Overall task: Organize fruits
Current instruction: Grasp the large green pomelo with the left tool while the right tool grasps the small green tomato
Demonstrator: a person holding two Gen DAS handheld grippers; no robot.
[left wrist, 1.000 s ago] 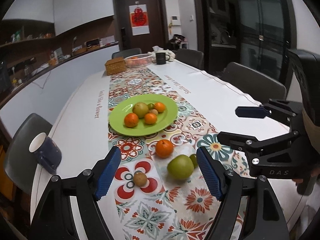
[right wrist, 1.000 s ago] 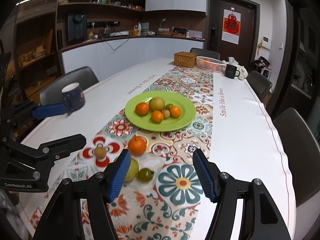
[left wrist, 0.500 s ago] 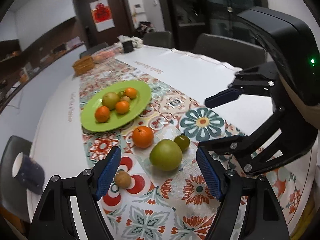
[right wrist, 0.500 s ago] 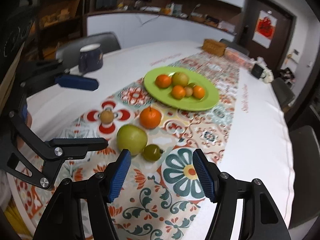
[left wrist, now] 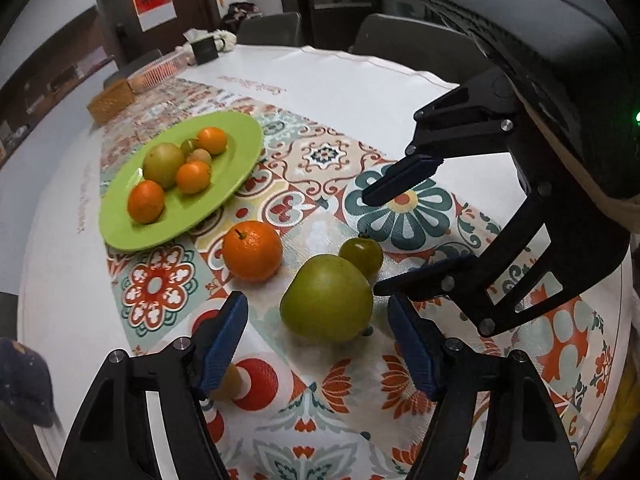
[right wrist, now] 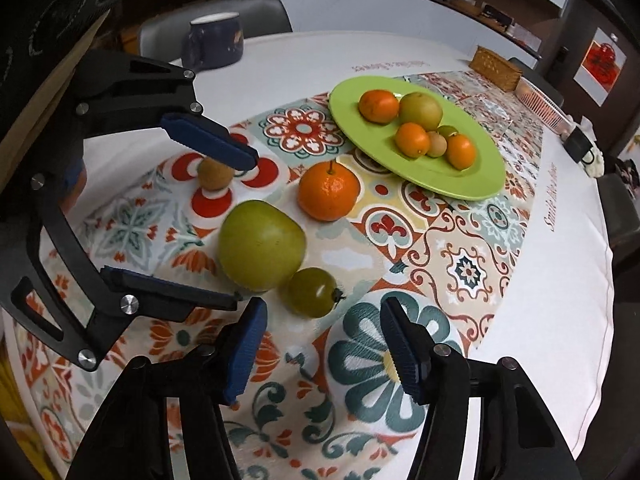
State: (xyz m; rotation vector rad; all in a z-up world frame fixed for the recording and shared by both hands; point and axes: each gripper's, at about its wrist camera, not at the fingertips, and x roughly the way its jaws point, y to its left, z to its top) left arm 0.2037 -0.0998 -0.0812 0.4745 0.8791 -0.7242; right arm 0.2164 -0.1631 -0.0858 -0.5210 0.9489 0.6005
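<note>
Both grippers hang over the patterned floral table runner (left wrist: 320, 160), jaws closing on nothing yet. Left gripper (left wrist: 318, 336) frames the large green apple (left wrist: 326, 298); right gripper (right wrist: 324, 344) frames the small green tomato (right wrist: 310, 292). Only the right view shows the small brown fruit (right wrist: 214, 174) unobstructed; the lime-green round plate (right wrist: 472, 176) holds six fruits.

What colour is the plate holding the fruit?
Bright lime green. The plate shows best in the right wrist view.
</note>
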